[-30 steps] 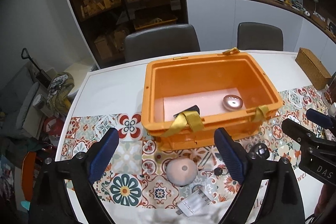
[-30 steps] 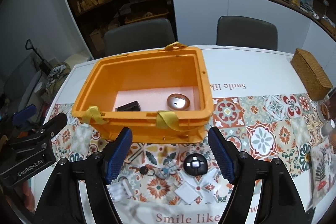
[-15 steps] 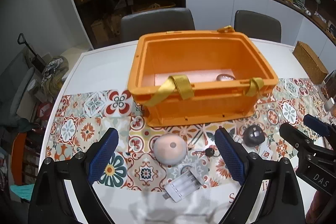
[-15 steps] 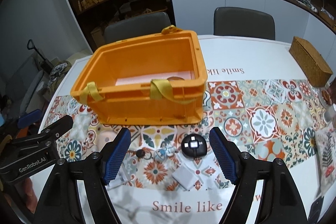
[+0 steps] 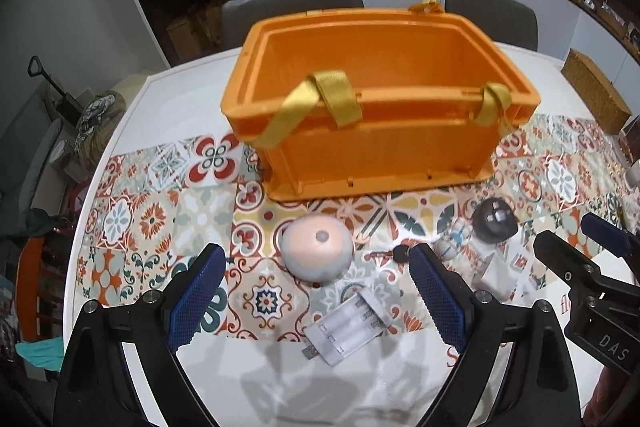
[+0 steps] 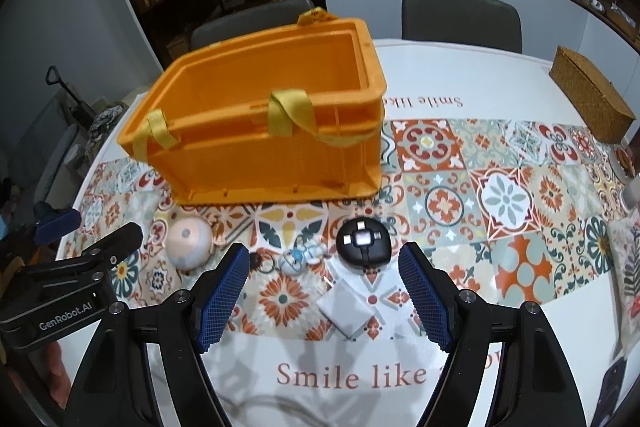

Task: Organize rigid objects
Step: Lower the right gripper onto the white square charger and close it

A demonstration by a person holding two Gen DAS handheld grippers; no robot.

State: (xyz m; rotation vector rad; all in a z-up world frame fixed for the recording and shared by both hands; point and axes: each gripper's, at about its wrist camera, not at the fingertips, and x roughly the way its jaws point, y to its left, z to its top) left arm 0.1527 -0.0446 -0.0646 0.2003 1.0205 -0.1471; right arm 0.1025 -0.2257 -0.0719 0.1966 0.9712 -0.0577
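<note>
An orange crate (image 5: 376, 143) with yellow straps stands on the patterned tablecloth; it also shows in the right wrist view (image 6: 260, 151). In front of it lie a pink-white dome (image 5: 317, 250) (image 6: 189, 238), a white battery holder (image 5: 348, 327), a key (image 5: 394, 255), a small blue-white figure keychain (image 6: 298, 257), a black round device (image 6: 363, 242) (image 5: 494, 223) and a white flat square (image 6: 347, 307). My left gripper (image 5: 316, 301) is open and empty, low over the dome and battery holder. My right gripper (image 6: 323, 297) is open and empty over the white square.
A woven wicker box (image 6: 592, 99) sits at the table's right. Two grey chairs (image 5: 292, 7) (image 6: 462, 17) stand behind the table. Shelves and a counter fill the back wall. The table's left edge (image 5: 108, 155) drops to floor clutter.
Both grippers have pulled back from the crate and dropped lower toward the table. The crate's inside has gone out of sight and the small objects in front now lie between the fingers.
</note>
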